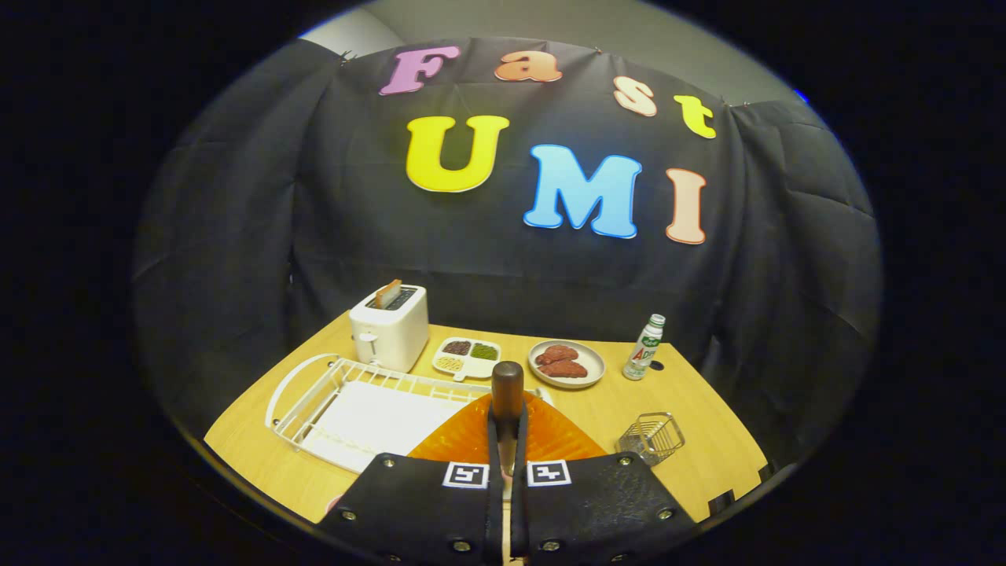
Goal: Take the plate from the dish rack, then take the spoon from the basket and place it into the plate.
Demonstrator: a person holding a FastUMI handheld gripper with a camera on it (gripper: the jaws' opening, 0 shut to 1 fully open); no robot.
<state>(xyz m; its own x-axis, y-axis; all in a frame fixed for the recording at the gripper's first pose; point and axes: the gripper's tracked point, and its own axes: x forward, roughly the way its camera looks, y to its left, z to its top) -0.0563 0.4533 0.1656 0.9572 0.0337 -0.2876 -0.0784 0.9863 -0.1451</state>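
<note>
My gripper (507, 465) is shut on a spoon (507, 393). Its dark wooden handle sticks up and forward from between the fingers, and a bit of its metal shaft shows in the narrow gap. Just beyond and under the fingers an orange ribbed plate (464, 440) lies on the wooden table, partly hidden by them; the spoon hangs over it. The white wire dish rack (314, 401) stands to the plate's left, with no dishes in it. A small wire basket (651, 436) stands to the right of the plate, with nothing showing inside.
At the table's back stand a white toaster (391, 326) with toast in it, a divided dish (467, 355) of grains, a grey plate (566, 363) with reddish food and a small bottle (644, 347). The black cloth wall rises behind them.
</note>
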